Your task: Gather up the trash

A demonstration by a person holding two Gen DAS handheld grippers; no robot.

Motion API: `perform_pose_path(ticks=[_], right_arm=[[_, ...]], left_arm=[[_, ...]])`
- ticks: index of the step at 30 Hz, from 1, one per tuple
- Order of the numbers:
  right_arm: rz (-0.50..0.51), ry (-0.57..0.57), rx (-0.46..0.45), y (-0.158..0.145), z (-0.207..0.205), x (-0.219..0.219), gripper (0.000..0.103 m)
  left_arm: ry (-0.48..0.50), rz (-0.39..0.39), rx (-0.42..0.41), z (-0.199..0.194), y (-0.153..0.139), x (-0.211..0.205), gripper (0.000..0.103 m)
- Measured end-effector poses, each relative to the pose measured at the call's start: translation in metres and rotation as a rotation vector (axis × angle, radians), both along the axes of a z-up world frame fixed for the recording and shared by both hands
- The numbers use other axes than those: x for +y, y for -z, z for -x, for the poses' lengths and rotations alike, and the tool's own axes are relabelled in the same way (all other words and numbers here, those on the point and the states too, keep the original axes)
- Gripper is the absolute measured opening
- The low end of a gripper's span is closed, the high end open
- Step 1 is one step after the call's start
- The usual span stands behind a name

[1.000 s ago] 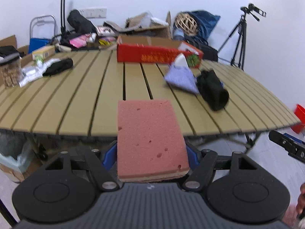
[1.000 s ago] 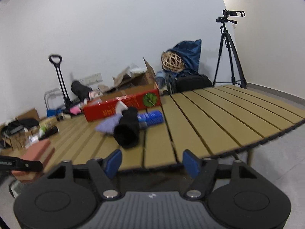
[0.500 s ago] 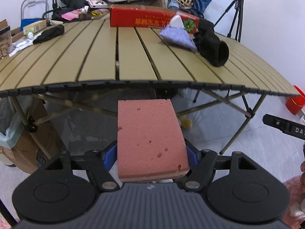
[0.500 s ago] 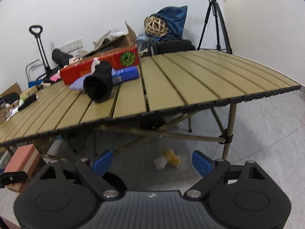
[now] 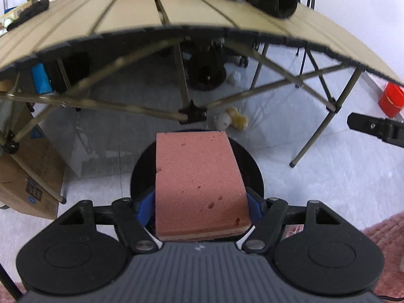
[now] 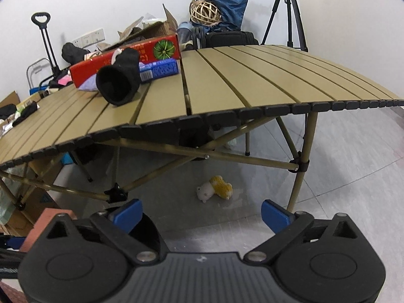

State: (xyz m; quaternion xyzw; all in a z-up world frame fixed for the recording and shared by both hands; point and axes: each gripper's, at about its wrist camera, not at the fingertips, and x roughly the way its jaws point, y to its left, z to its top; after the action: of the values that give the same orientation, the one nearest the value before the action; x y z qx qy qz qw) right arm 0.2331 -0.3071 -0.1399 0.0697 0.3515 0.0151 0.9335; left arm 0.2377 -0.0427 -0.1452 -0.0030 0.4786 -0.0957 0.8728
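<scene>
My left gripper (image 5: 199, 202) is shut on a pink sponge (image 5: 199, 181) and holds it directly over a round black bin (image 5: 252, 174) on the floor, in front of the table. The sponge also shows at the left edge of the right wrist view (image 6: 43, 224). My right gripper (image 6: 200, 214) is open and empty, below the table's front edge; its finger shows in the left wrist view (image 5: 373, 127). A black sock (image 6: 118, 83), a purple cloth (image 6: 87, 85) and a blue packet (image 6: 159, 70) lie on the slatted table (image 6: 252, 85).
A long red box (image 6: 126, 63) lies at the table's back. A yellow and white crumpled scrap (image 6: 214, 188) lies on the floor under the table. Cardboard box (image 5: 27, 171) at the left, red bucket (image 5: 390, 99) at the right, tripod (image 6: 285, 12) behind. Crossed table legs (image 6: 300, 164) stand close.
Both grippers have dropped below the table top. The left gripper has tilted down with the sponge, and the black bin now shows under it.
</scene>
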Motion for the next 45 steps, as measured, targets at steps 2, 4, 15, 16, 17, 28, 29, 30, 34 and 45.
perform_pose_path(ticks=[2,4,15,16,17,28,29,30,34,45], right_arm=[[0.013,-0.001,0.009,0.003,-0.003,-0.001,0.103],[0.023,-0.003,0.018,0.006,-0.006,-0.002,0.103],[0.078,-0.006,0.053,0.022,-0.015,-0.006,0.103],[0.081,-0.007,0.054,0.022,-0.015,-0.006,0.103],[0.085,-0.008,0.055,0.023,-0.016,-0.006,0.103],[0.15,-0.046,0.054,0.032,-0.023,0.005,0.103],[0.154,-0.05,0.051,0.032,-0.024,0.006,0.103],[0.156,-0.054,0.048,0.033,-0.024,0.007,0.103],[0.166,-0.071,0.036,0.037,-0.028,0.012,0.103],[0.202,-0.086,-0.034,0.066,-0.053,0.019,0.103]], left_arm=[[0.003,-0.008,0.017,-0.004,0.008,-0.004,0.072],[0.002,-0.012,0.033,-0.007,0.015,-0.006,0.072],[-0.008,-0.042,0.112,-0.028,0.051,-0.016,0.072],[-0.009,-0.044,0.117,-0.03,0.053,-0.016,0.072],[-0.011,-0.045,0.122,-0.032,0.055,-0.017,0.072],[-0.036,-0.071,0.151,-0.045,0.066,-0.022,0.102],[-0.048,-0.071,0.149,-0.046,0.066,-0.02,0.103],[-0.054,-0.066,0.149,-0.045,0.065,-0.018,0.103],[-0.075,-0.055,0.165,-0.048,0.065,-0.011,0.103],[-0.146,-0.045,0.125,-0.05,0.056,0.01,0.103]])
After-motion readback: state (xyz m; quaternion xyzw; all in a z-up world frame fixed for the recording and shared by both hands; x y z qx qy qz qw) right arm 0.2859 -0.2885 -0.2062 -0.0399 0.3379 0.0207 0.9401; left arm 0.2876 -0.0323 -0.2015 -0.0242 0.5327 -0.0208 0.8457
